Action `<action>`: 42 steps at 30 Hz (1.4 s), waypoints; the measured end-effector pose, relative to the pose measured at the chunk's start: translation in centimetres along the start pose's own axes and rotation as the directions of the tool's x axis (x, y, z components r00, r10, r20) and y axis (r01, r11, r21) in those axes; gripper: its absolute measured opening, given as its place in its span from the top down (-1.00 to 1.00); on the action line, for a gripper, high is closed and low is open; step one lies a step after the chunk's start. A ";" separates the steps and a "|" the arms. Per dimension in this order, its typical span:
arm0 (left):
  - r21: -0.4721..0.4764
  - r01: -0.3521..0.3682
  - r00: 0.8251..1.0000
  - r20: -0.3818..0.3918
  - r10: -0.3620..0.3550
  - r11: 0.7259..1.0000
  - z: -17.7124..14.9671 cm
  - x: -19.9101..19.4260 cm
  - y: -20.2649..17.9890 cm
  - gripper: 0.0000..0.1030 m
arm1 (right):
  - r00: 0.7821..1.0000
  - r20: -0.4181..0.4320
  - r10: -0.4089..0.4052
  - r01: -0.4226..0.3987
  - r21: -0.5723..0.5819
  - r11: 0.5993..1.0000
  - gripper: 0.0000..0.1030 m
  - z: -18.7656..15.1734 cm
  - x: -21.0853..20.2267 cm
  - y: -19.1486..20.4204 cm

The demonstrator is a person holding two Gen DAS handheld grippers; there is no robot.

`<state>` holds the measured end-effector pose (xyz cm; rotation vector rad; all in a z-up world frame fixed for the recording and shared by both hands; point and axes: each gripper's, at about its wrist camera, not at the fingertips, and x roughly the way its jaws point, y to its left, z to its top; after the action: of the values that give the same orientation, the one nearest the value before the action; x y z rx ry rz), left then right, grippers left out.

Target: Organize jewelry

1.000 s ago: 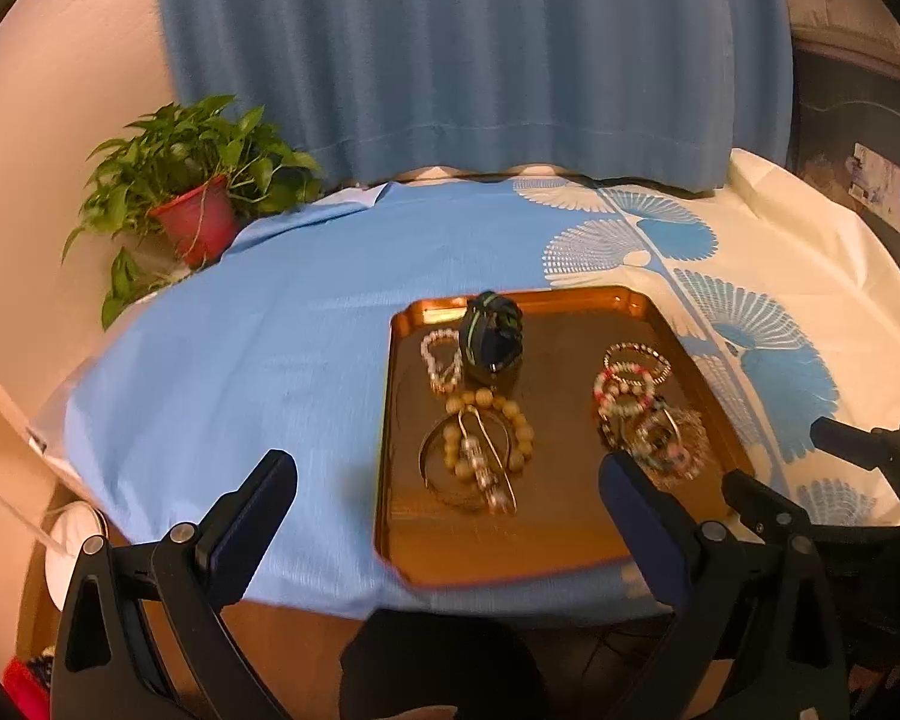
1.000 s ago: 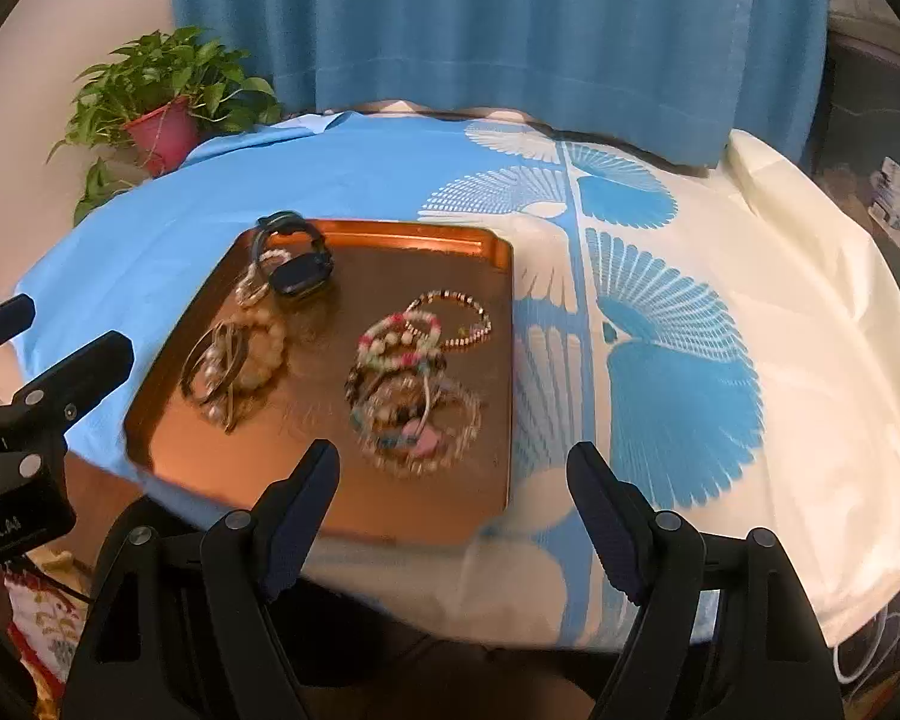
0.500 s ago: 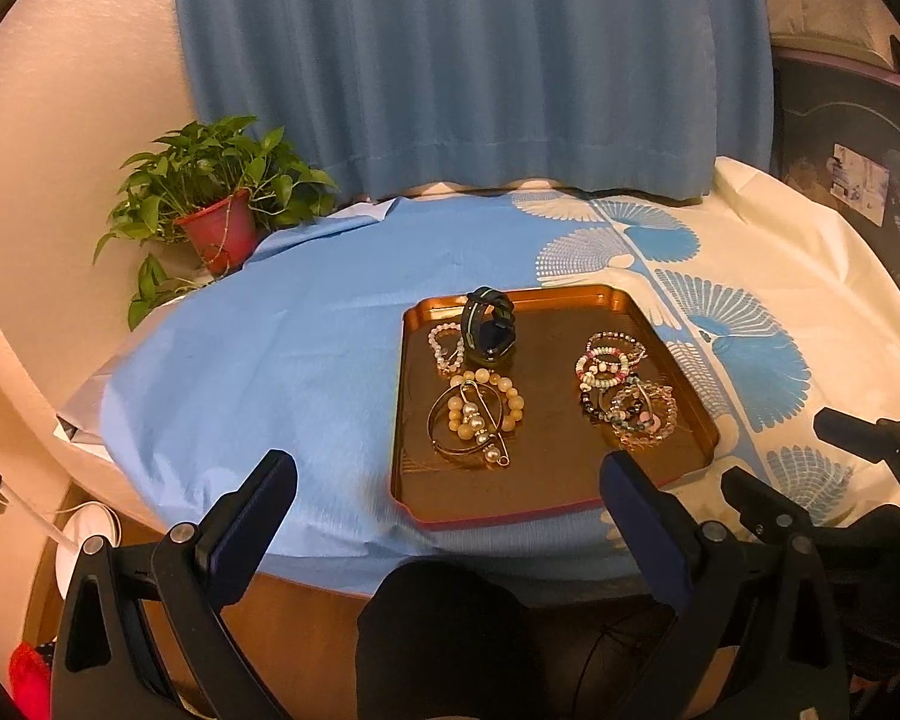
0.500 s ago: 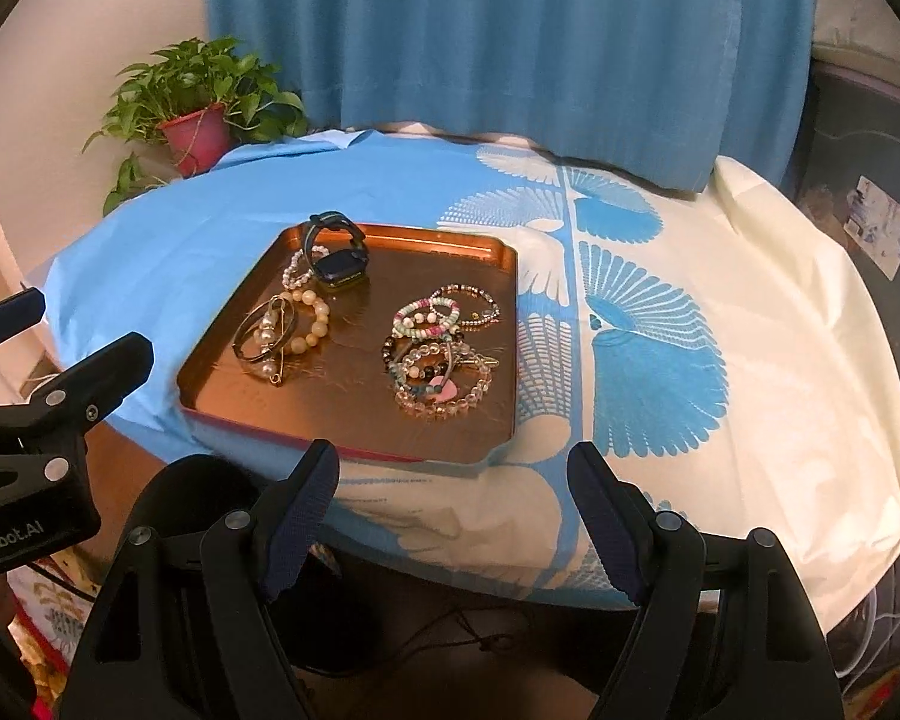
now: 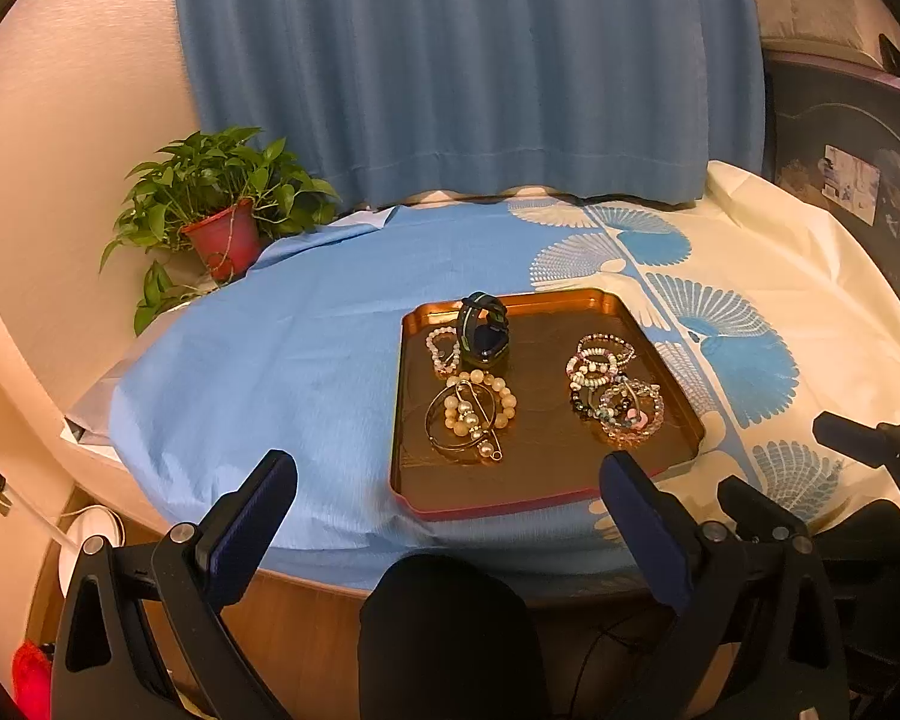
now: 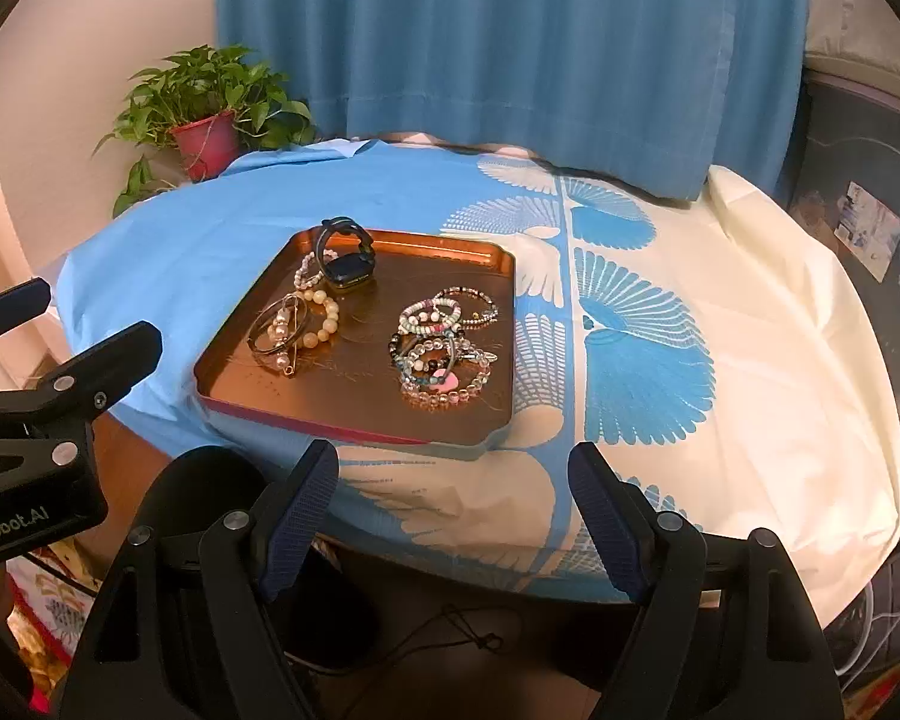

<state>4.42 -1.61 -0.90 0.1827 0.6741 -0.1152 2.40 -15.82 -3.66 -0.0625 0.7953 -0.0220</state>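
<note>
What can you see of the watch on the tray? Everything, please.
The watch is dark, navy to black, with a rubbery-looking strap closed into a loop; a green stripe shows on the strap in the left view. It stands upright with its face tilted toward the camera, in the far left corner of the copper-coloured tray. A small pale bead bracelet lies against its left side, apparently touching. Neither pair of tongs is near it. The display cannot be read.

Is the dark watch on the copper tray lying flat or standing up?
Standing up. The watch rests on its face side, its strap arching upward as a closed loop at the far left corner of the tray, beside a small bead bracelet.
</note>
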 end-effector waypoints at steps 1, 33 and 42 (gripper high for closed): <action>0.004 -0.001 1.000 0.001 0.001 1.000 0.0 -0.1 -0.1 -0.95 | 1.000 0.000 -0.001 0.001 0.000 1.000 -0.54 0.0 0.0 0.0; 0.003 -0.004 1.000 0.000 0.004 1.000 -0.2 -0.6 -0.6 -0.95 | 1.000 0.002 -0.003 0.003 -0.001 1.000 -0.54 -0.1 -0.6 0.0; 0.005 -0.003 1.000 -0.003 0.003 1.000 -0.2 -0.6 -0.5 -0.95 | 1.000 0.004 -0.005 0.005 -0.003 1.000 -0.54 -0.1 -1.0 0.0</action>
<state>3.68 -2.06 -0.74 0.1888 0.6770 -0.1133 1.64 -15.74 -3.08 -0.0672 0.7914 -0.0250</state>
